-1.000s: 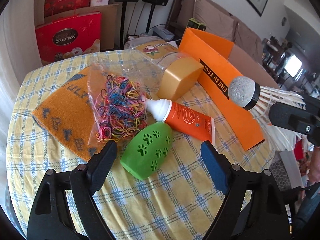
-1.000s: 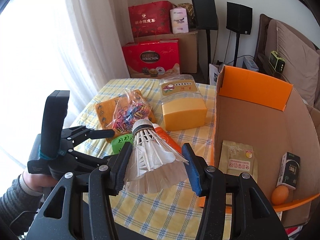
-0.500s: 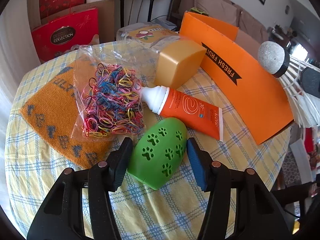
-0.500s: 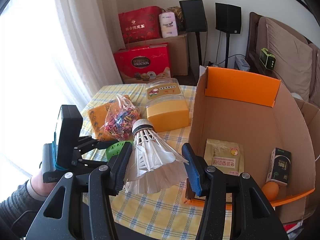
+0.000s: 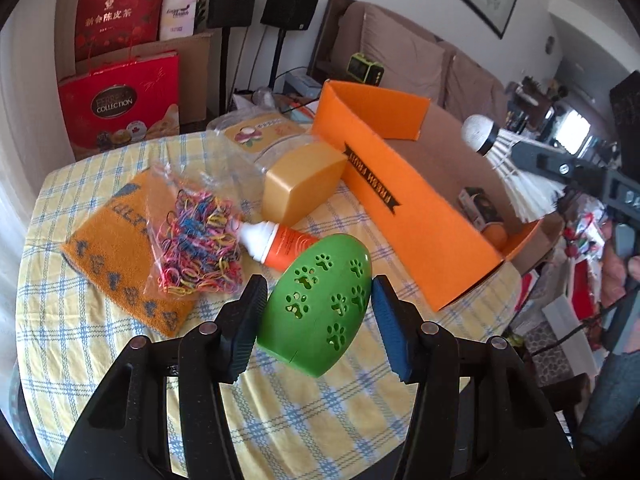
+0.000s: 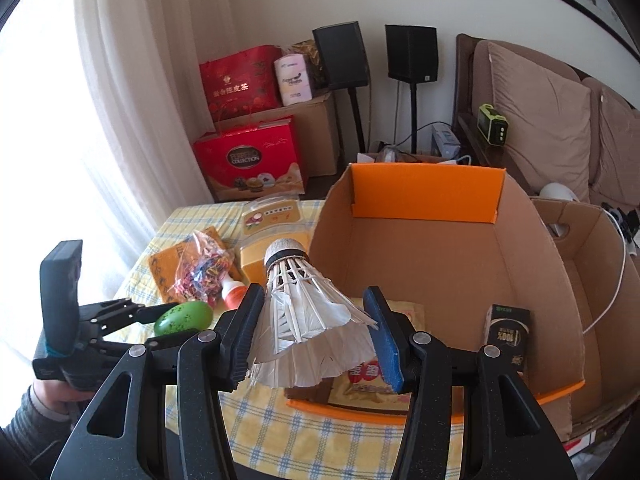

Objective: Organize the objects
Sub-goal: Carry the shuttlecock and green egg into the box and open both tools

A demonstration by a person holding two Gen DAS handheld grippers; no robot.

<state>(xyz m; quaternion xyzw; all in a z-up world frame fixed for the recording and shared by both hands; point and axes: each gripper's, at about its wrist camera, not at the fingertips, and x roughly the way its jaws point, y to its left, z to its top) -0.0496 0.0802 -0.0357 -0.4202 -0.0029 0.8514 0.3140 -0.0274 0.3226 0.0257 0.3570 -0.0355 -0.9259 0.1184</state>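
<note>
Here the left gripper (image 5: 318, 300) clamps the green paw-print egg (image 5: 316, 300), seemingly lifted off the checked tablecloth (image 5: 100, 360); an orange tube (image 5: 280, 246) and bag of rubber bands (image 5: 196, 240) lie behind. The right gripper (image 6: 312, 328) pinches a shuttlecock (image 6: 304, 320) over the orange box (image 6: 424, 192).

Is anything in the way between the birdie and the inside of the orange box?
Nothing visible blocks it. The shuttlecock is held in the right gripper at the near wall of the orange box, whose top is open, with bare floor inside.
</note>
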